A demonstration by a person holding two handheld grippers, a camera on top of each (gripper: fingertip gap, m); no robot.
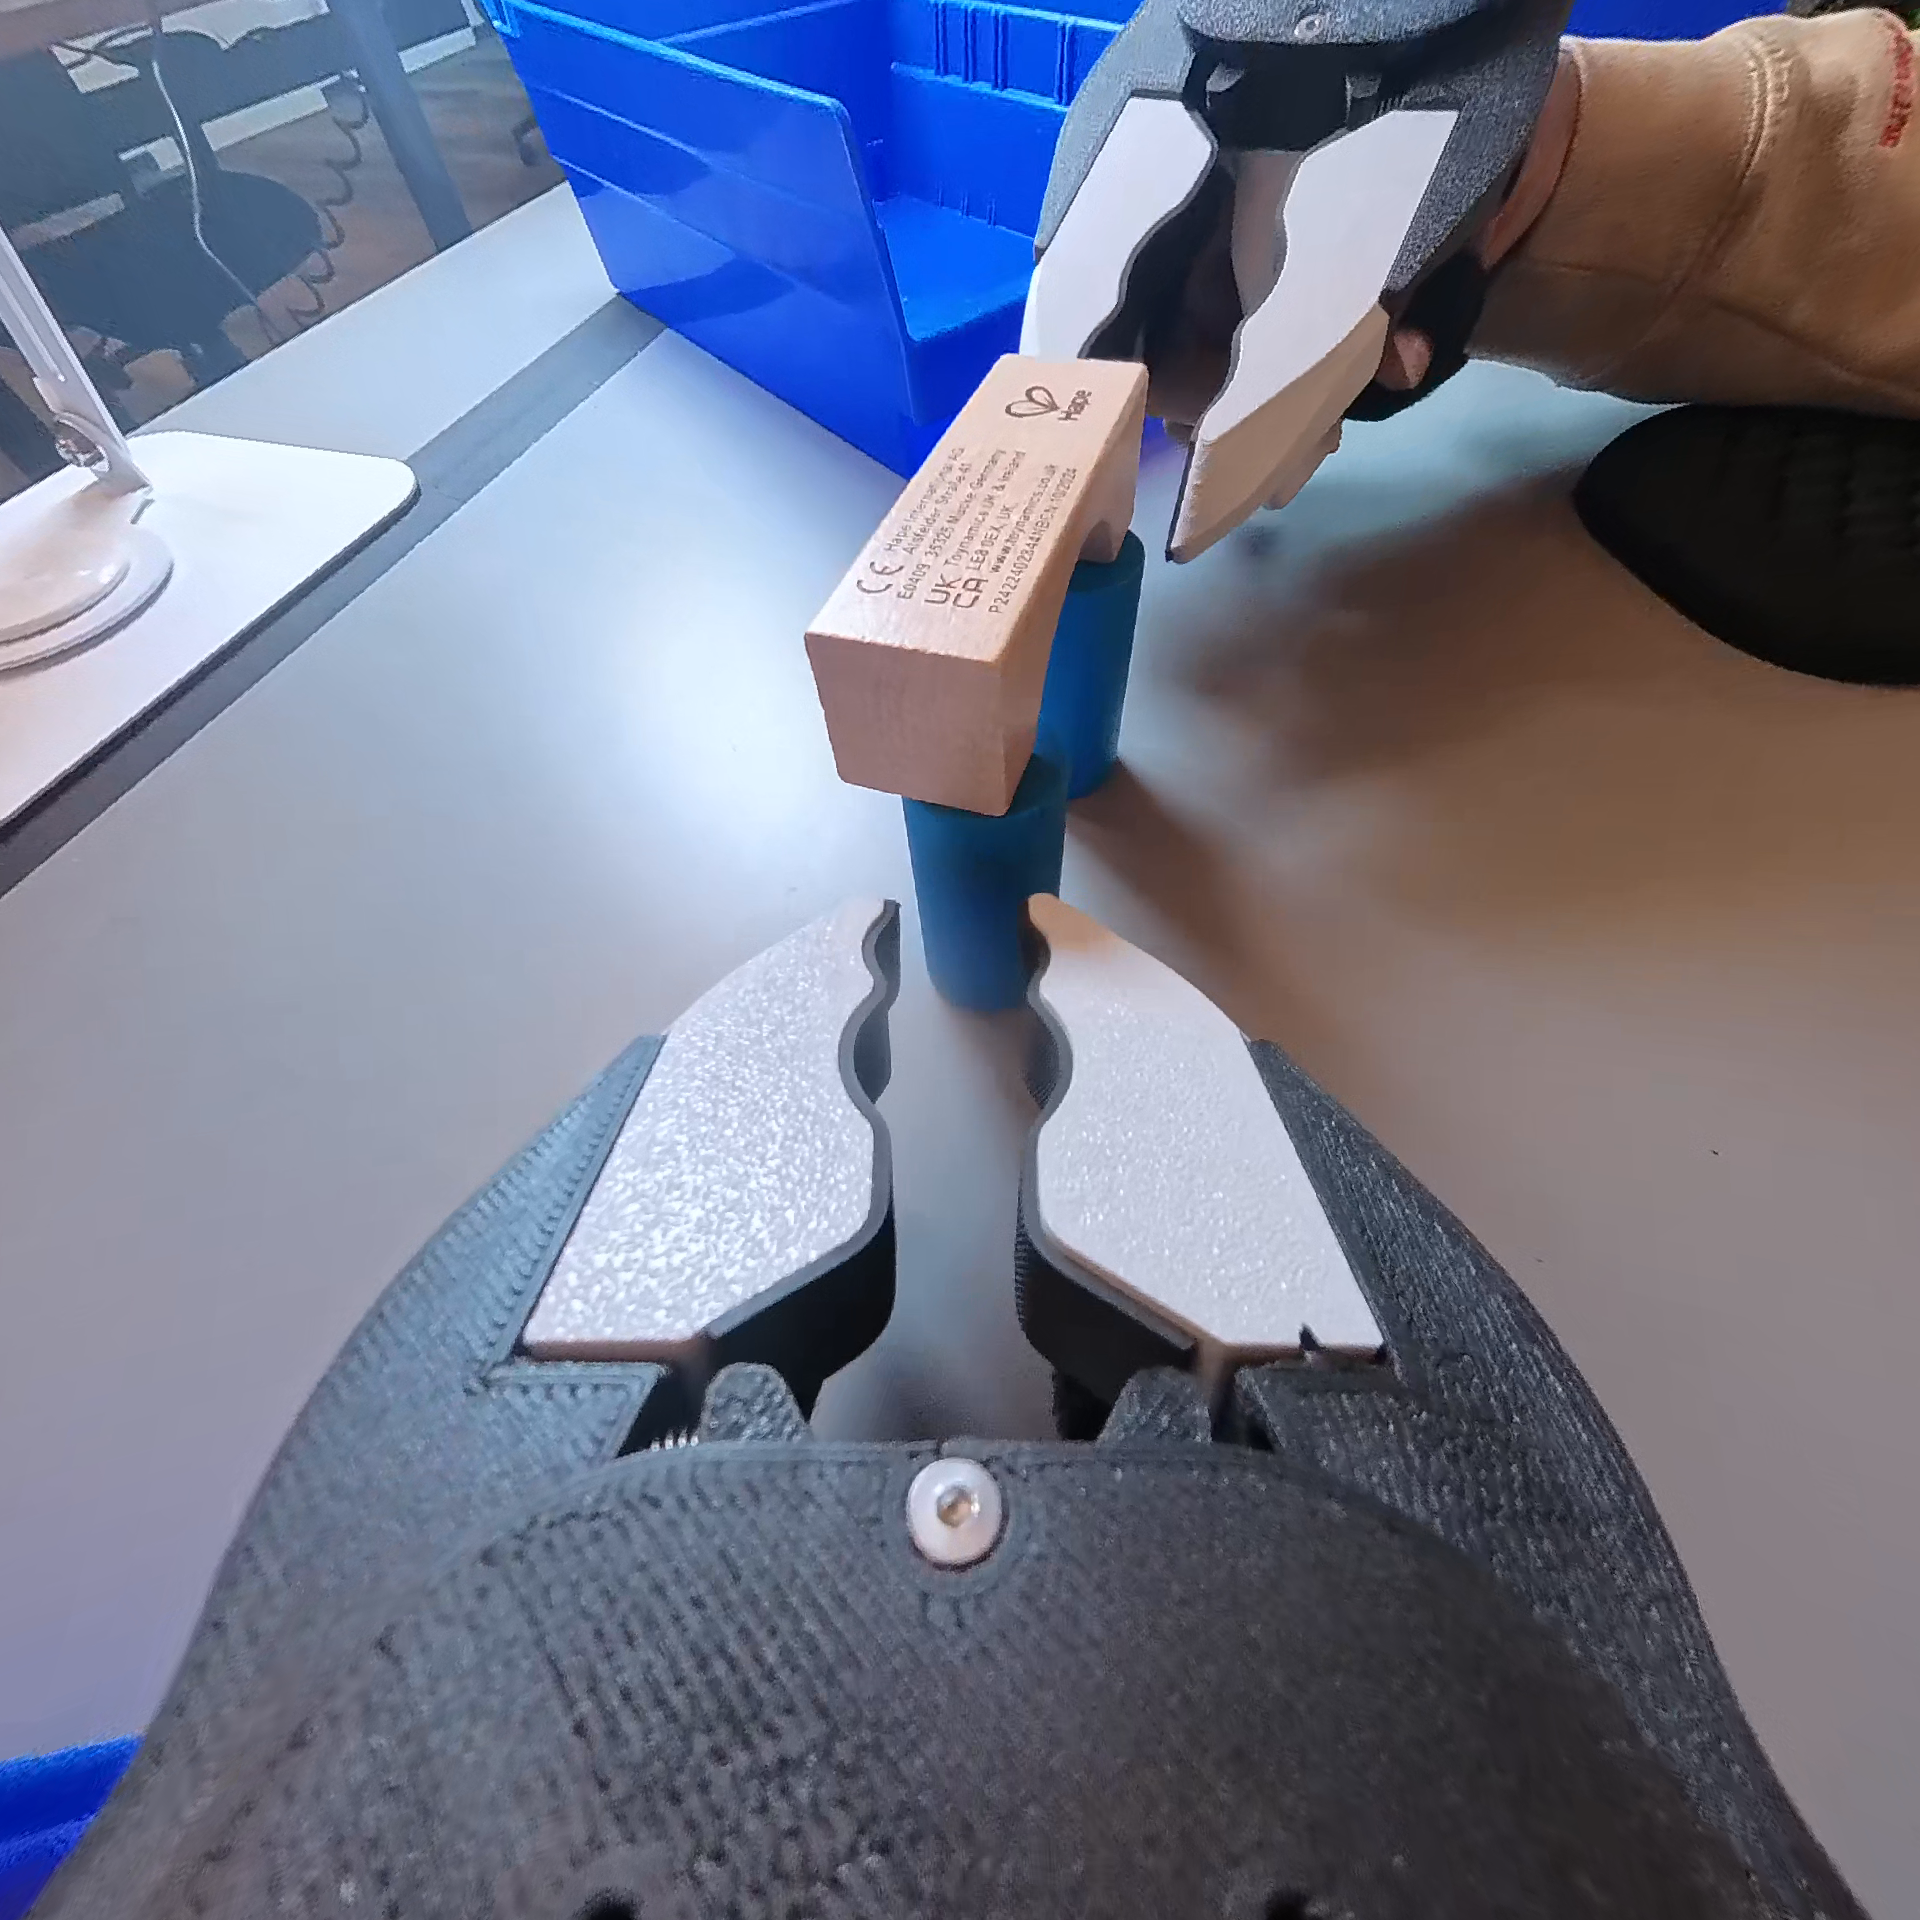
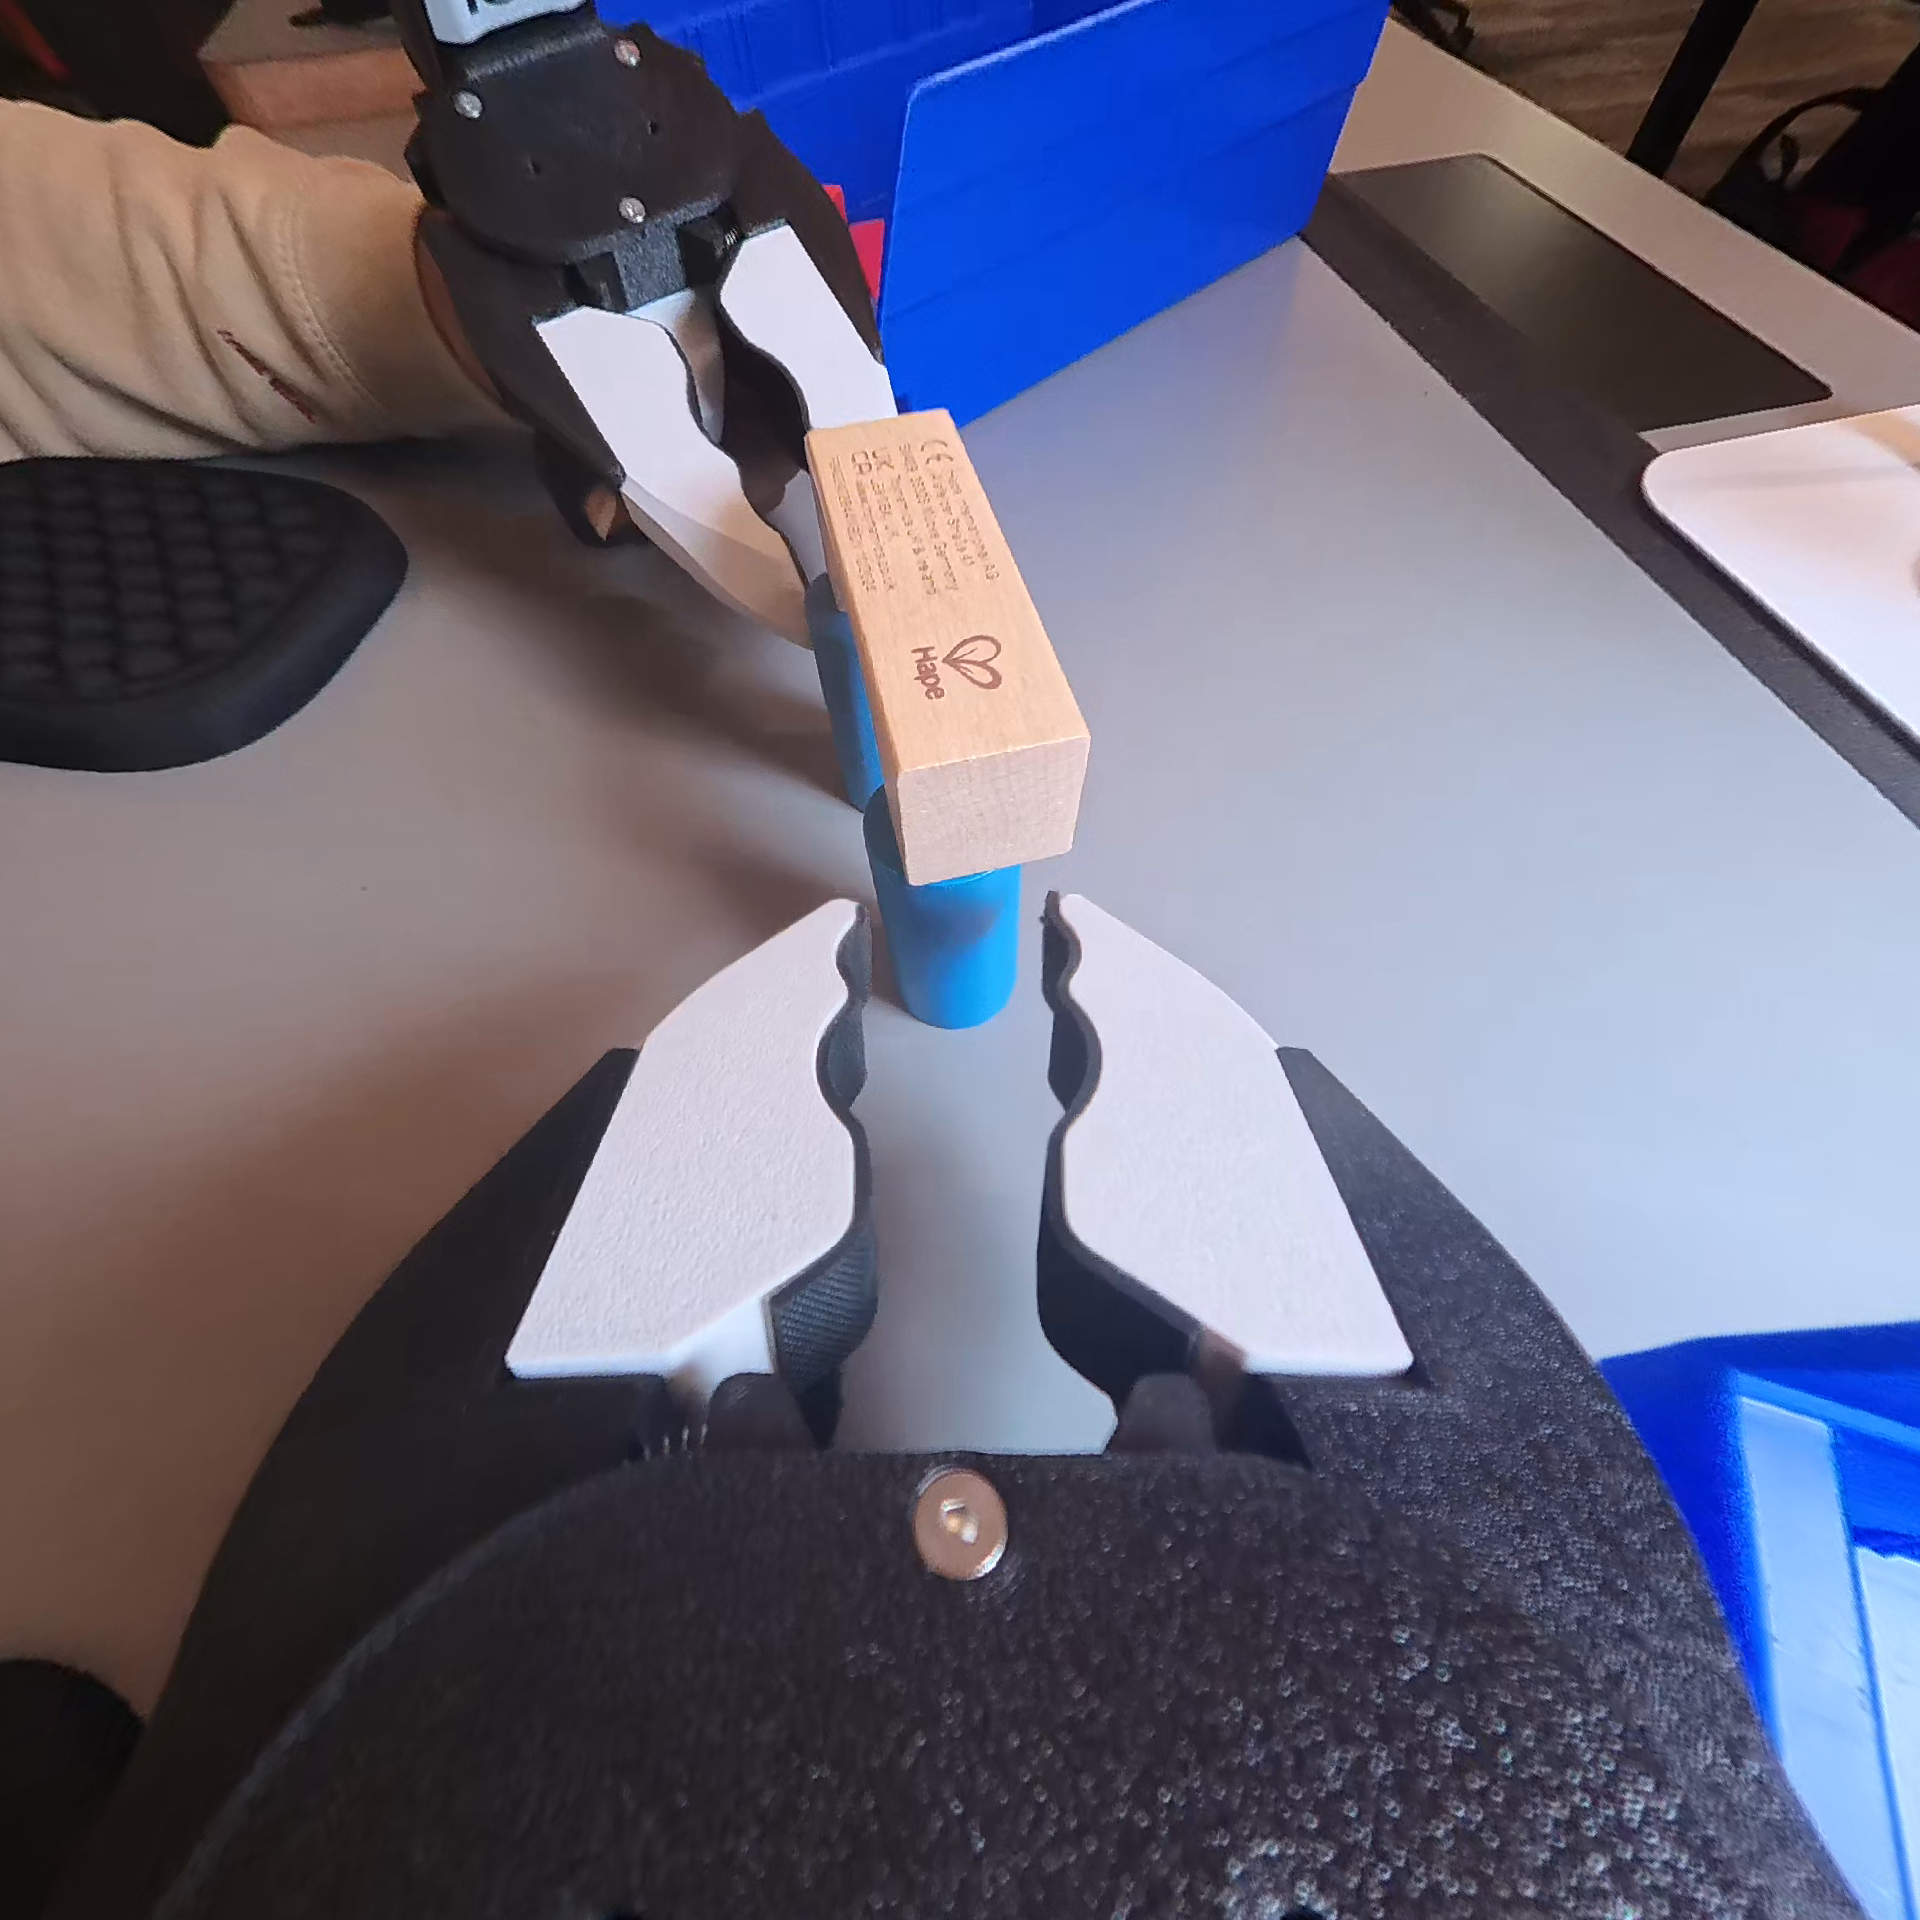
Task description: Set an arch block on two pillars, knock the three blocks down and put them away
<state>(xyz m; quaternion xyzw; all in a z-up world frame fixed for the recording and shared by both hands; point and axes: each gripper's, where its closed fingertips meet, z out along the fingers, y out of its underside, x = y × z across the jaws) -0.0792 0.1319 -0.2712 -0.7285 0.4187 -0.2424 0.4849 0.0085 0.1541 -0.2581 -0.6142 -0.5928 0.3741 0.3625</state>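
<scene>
Left wrist view, near to far: the left gripper point(image 1: 961, 914), jaws apart, flanks the near blue cylinder pillar point(image 1: 982, 894) at frame centre without clamping it. The wooden arch block point(image 1: 966, 582) spans this pillar and the far blue pillar point(image 1: 1091, 665), sitting askew. Beyond, at upper right, the right gripper point(image 1: 1195, 457) hangs empty, jaws apart. A blue bin point(image 1: 748, 197) stands at the top. The building step appears done; knocking down and stowing remain.
</scene>
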